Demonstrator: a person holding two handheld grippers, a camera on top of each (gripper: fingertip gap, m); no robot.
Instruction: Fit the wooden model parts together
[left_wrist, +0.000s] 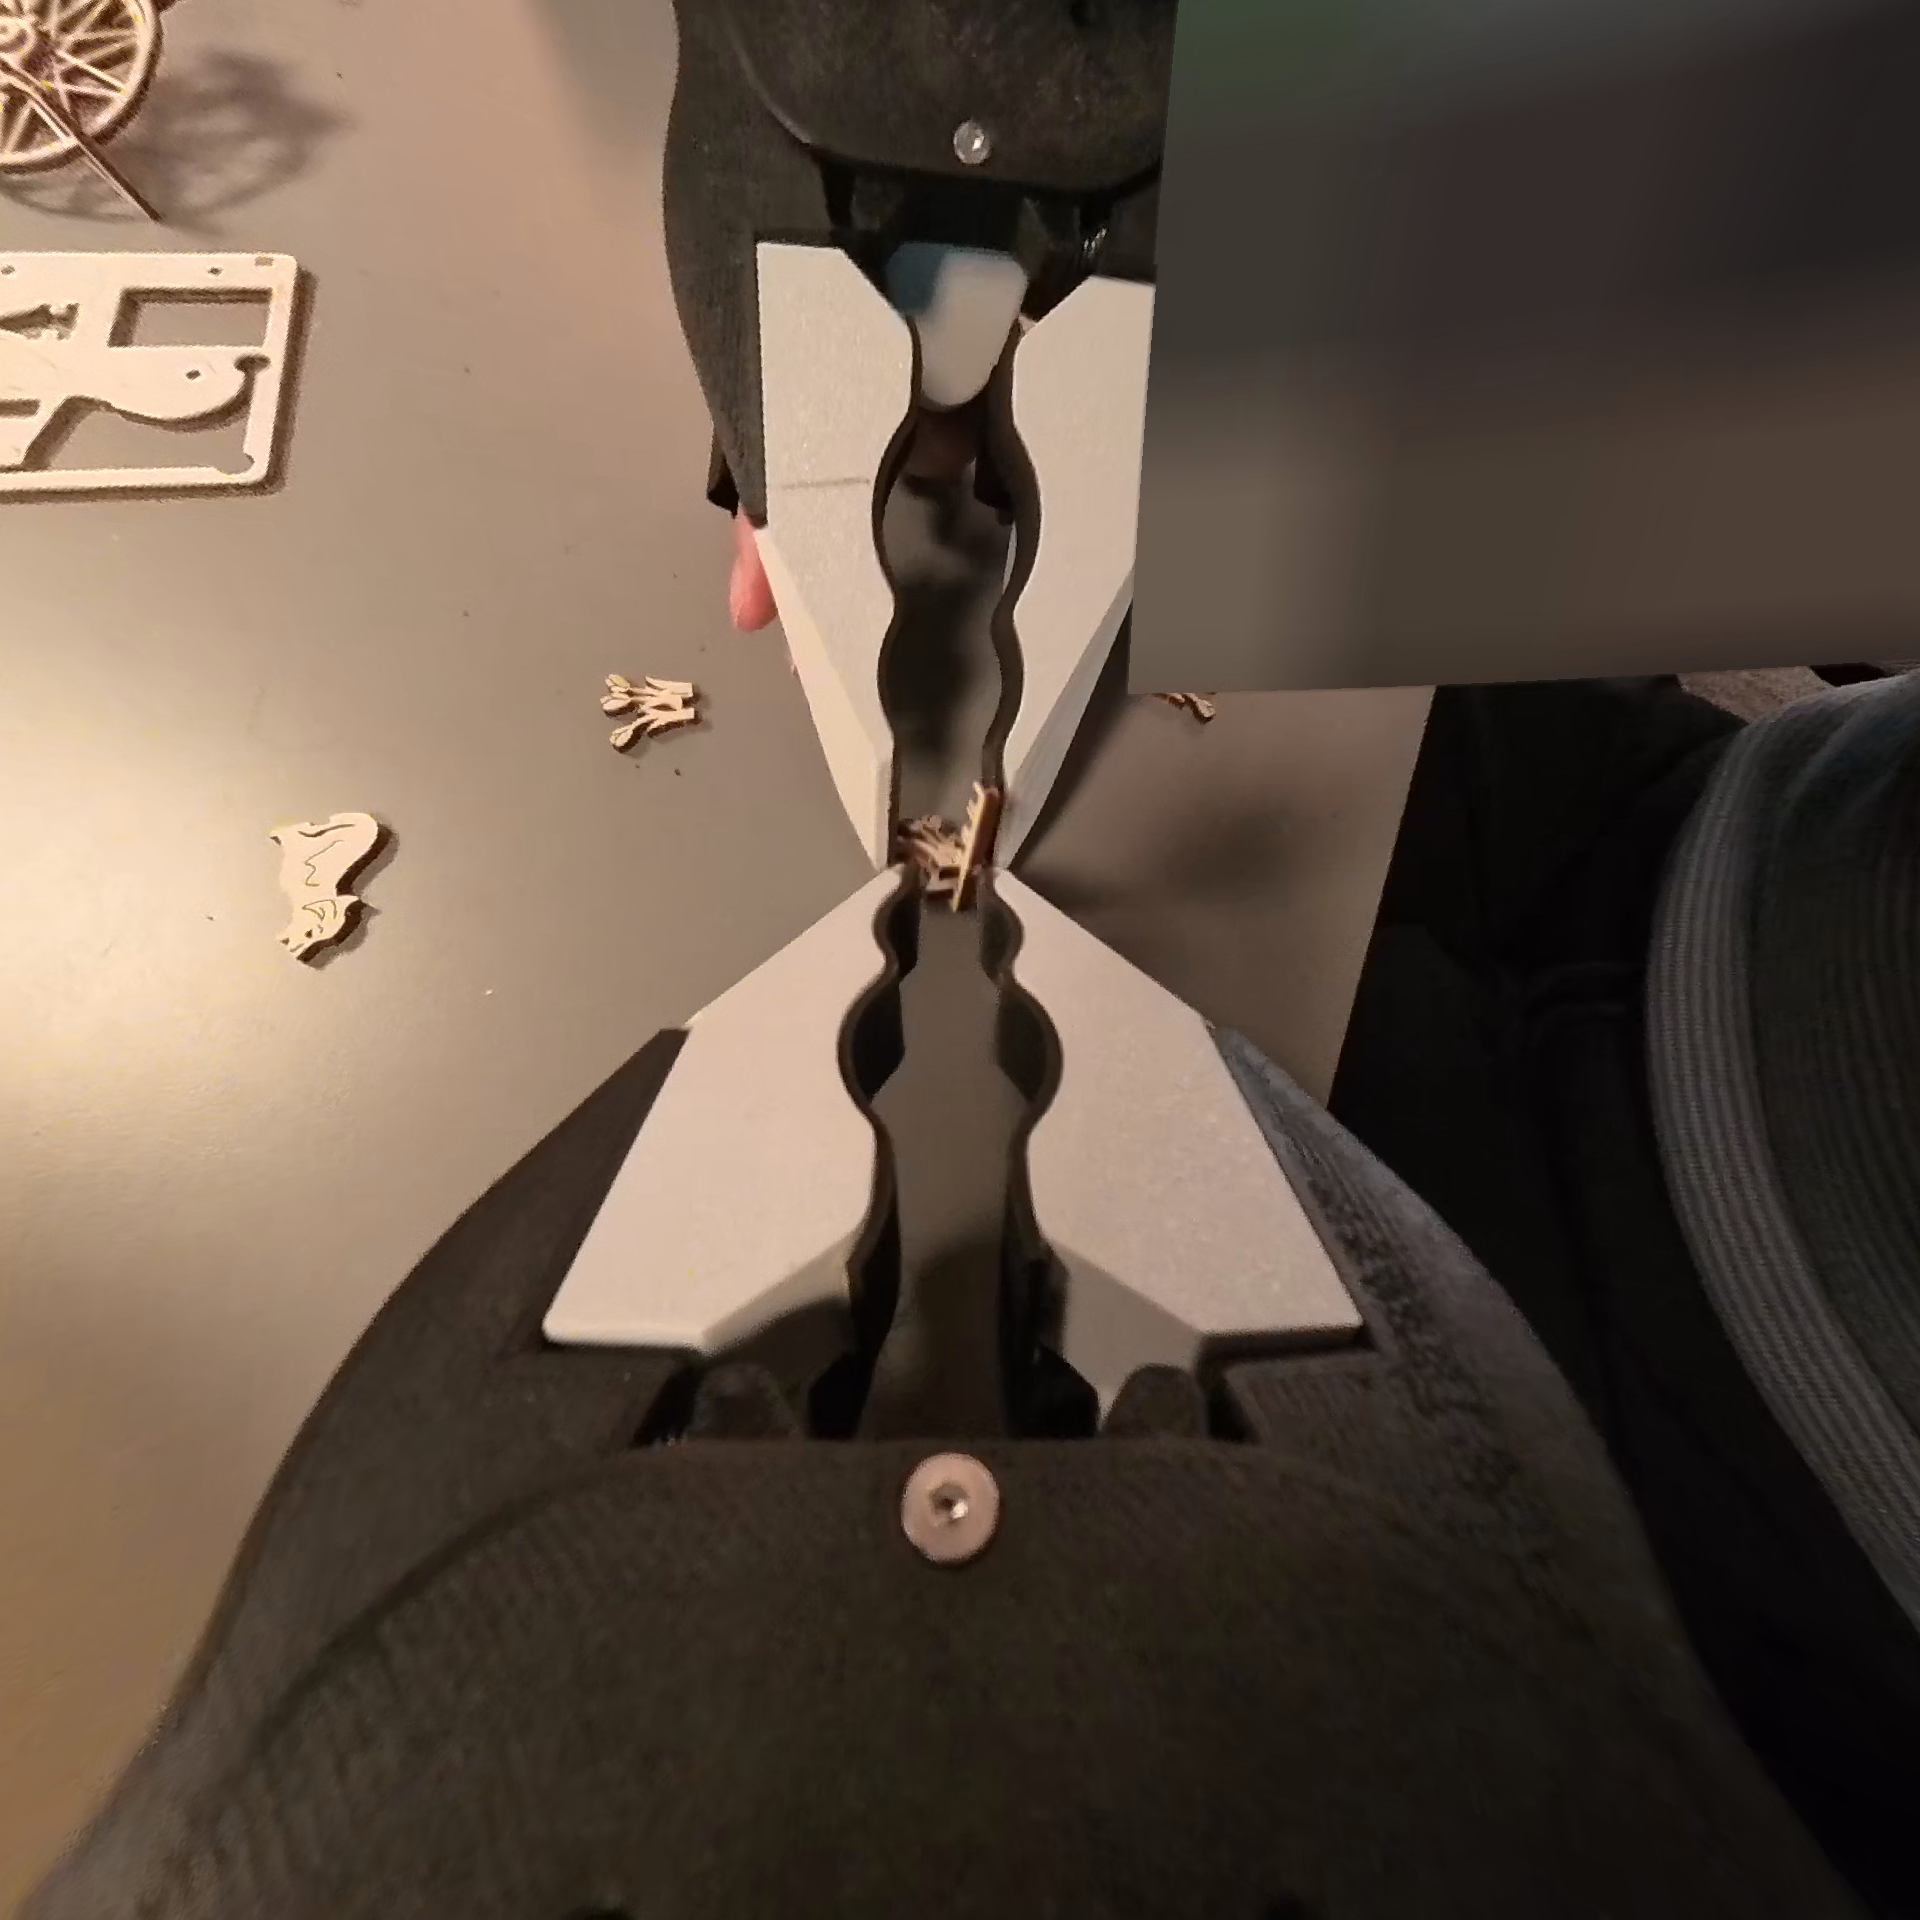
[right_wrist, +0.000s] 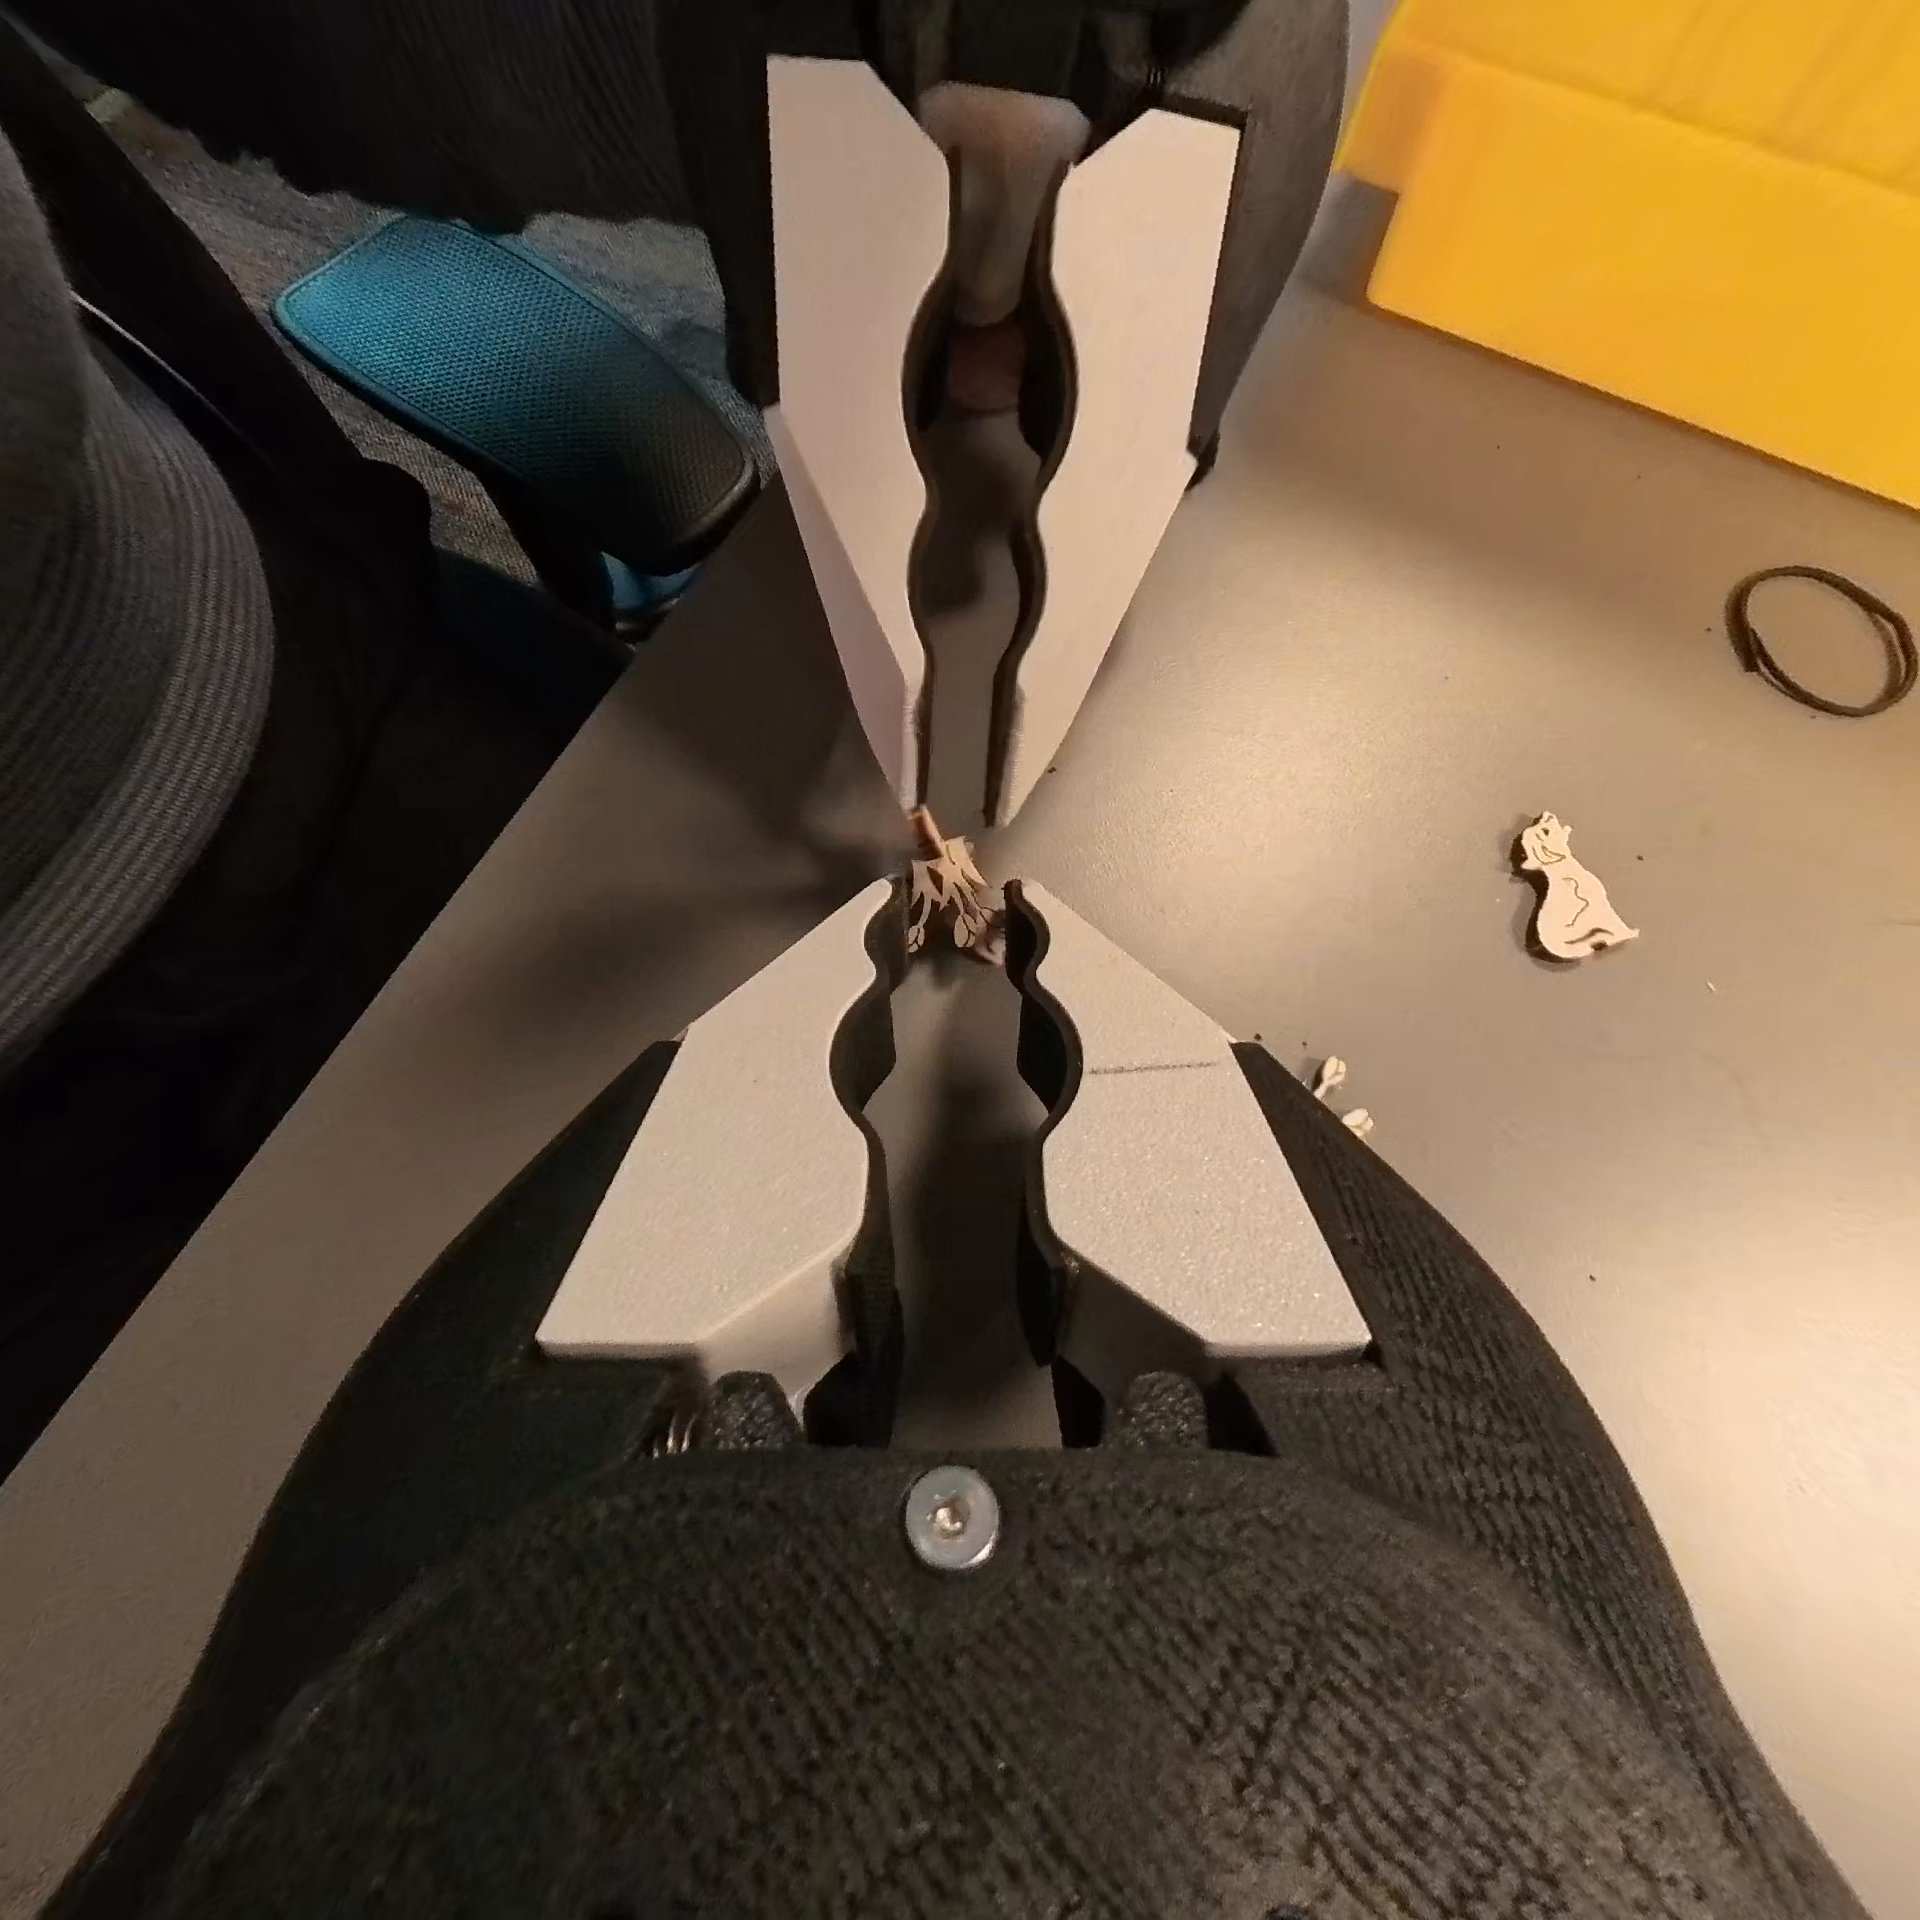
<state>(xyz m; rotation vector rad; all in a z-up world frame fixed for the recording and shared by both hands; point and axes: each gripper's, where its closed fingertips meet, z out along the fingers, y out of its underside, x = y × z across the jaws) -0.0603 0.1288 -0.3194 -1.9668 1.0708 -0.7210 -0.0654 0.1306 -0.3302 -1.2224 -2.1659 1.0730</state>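
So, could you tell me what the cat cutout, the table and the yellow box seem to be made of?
Cat cutout: thin pale plywood, probably laser-cut, given its dark edges and engraved lines. Table: smooth matte grey, likely laminate, with a soft sheen. Yellow box: smooth matte yellow, maybe plastic or painted board; I cannot tell which.

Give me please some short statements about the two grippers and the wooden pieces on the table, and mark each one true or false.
1. The left gripper and the right gripper meet tip to tip over the table. True.
2. Small wooden parts sit between the two sets of fingertips. True.
3. The animal-shaped wooden piece is held by the right gripper. False: it lies loose on the table, off to the side.
4. A black band loop lies on the table. True.
5. The punched-out wooden sheet stands upright. False: it lies flat.
6. The spoked wooden wheel is between the grippers. False: it sits at the far corner of the table.
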